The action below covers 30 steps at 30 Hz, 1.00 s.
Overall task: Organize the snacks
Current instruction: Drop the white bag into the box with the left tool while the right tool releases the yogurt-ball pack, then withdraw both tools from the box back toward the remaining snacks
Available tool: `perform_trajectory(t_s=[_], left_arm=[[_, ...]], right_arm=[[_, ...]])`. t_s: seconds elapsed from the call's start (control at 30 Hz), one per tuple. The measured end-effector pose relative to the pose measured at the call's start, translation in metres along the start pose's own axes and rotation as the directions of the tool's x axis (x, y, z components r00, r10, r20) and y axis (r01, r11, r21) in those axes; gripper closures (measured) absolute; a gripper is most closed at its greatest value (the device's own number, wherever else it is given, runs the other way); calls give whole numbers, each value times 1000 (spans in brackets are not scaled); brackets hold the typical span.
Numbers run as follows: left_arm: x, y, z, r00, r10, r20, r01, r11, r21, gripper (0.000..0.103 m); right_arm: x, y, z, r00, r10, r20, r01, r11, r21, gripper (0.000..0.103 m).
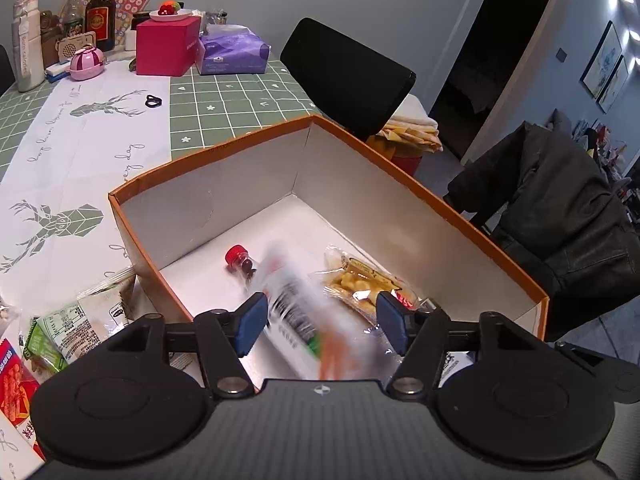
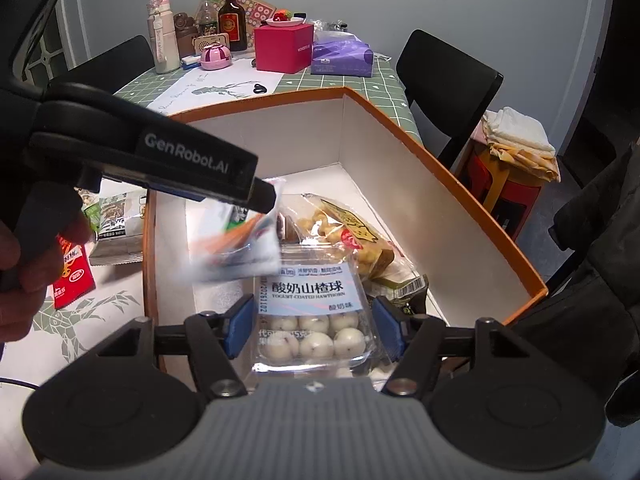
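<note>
An orange box [image 1: 420,196] with white inner walls stands on the table and also shows in the right wrist view [image 2: 440,168]. In it lie a red-capped little bottle [image 1: 239,261] and a yellow snack bag [image 1: 362,280] [image 2: 352,232]. My left gripper [image 1: 320,320] is open over the box, and a blurred white and orange packet [image 1: 296,312] [image 2: 240,248] is dropping between its pads. My right gripper [image 2: 312,328] is open above a clear pack of white yogurt hawthorn balls [image 2: 316,320] that lies in the box, pads apart from it.
Loose snack packets lie on the table left of the box: a green and white one [image 1: 68,332] [image 2: 116,220] and a red one [image 1: 14,384] [image 2: 70,276]. A pink box [image 1: 166,46], tissue pack [image 1: 232,50] and bottles stand at the far end. Black chairs [image 1: 344,76] stand on the right.
</note>
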<state>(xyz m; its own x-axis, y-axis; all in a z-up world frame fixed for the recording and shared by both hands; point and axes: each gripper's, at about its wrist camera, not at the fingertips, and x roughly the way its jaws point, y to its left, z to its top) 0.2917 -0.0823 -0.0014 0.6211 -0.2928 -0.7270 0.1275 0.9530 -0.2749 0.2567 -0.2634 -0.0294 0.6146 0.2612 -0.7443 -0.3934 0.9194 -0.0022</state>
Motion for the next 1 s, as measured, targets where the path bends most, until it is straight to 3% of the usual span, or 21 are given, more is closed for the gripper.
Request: perform_trajectory(t_s=[0.33,0.67,0.8,0.93,1.0], left_arm=[[-25,6,-1,1000,0,-12,0,1000,-2,26],[-63,-1,-19,1000,6,5,-7,995,104,23],[-75,7,-32,1000,13,20,-15,994,109,22],[-83,21,-43,999,28,26,-30,997,77,22],[-86,28,-48,999,36,25,-38,997,63,22]], right_arm=[[-12,-3,4,999,25,21,-26,999,34,35],[-11,0,3,997,16,-71,-12,999,50,36],[-4,3,4,996,1,-91,2,999,32,54],[0,5,10,996,7,-89,-4,999,36,99],[4,5,13,996,7,-89,-4,999,34,99]])
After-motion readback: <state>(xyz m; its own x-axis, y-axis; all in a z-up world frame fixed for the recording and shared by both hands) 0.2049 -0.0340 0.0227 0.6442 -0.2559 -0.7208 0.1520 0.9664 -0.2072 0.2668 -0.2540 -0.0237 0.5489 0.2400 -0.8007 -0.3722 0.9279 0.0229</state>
